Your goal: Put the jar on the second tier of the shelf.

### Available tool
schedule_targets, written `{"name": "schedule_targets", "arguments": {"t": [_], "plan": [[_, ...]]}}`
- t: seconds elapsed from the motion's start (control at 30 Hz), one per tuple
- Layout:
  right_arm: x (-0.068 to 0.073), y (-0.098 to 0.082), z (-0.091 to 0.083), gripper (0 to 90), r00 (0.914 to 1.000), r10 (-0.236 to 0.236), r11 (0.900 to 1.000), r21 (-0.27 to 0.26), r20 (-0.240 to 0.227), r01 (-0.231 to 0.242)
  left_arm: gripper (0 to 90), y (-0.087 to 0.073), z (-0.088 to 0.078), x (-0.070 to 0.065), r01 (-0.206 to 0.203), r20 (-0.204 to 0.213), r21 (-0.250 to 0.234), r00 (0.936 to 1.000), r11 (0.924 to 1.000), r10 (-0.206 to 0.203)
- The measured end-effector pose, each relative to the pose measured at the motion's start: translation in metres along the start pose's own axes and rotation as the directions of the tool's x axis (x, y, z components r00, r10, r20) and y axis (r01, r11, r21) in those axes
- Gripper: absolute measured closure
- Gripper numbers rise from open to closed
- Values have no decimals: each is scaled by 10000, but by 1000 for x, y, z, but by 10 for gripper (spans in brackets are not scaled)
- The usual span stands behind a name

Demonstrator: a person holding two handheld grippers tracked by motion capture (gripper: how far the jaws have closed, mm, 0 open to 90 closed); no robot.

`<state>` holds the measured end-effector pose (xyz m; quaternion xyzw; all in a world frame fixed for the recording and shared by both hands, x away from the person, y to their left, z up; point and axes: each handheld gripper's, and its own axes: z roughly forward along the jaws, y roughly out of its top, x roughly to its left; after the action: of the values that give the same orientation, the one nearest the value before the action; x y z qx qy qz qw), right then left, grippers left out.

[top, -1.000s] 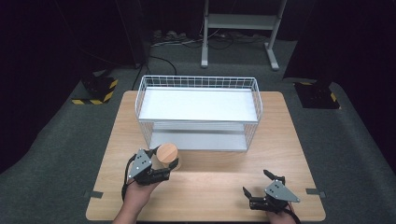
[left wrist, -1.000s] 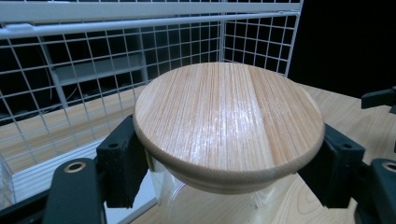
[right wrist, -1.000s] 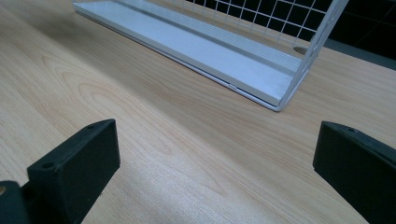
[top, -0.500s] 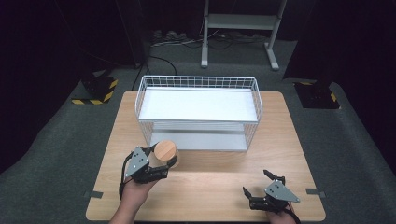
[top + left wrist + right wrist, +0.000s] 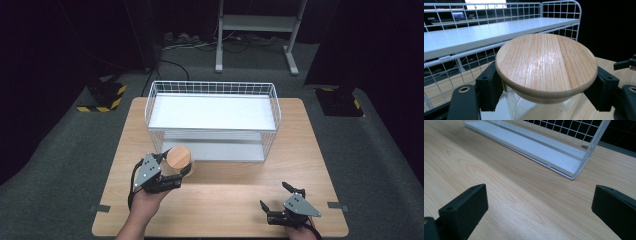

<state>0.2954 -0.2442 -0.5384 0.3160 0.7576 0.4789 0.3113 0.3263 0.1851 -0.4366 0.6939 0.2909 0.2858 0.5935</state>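
The left gripper's fingers clamp a glass jar just under its bamboo lid, held off the table before the wire rack, so it may slip or clip the rack's front wire, while the right gripper's fingers stand apart, empty.

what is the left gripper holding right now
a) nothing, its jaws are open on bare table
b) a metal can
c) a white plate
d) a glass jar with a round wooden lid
d: in the left gripper view the left gripper has its jaws pressed on a clear glass jar topped by a round wooden lid.
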Motion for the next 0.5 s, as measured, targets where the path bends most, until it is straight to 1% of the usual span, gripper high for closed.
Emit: {"name": "schedule_targets", "arguments": {"t": [0.23,0.3,0.33,0.5], "plan": [[0,0,0,0,10000,4,10000,-3,-9,-4,259,14,1,1,-150,-38,-190,9999,9997,149],[0,0,0,0,10000,4,10000,-1,-11,-4,259,16,1,1,-204,-45,-199,9998,9996,203],[0,0,0,0,10000,4,10000,-4,-13,-4,259,19,1,2,-231,-58,-272,9997,9994,229],[0,0,0,0,10000,5,10000,-7,-16,-5,259,25,0,2,-274,-73,-387,9996,9989,272]]}}
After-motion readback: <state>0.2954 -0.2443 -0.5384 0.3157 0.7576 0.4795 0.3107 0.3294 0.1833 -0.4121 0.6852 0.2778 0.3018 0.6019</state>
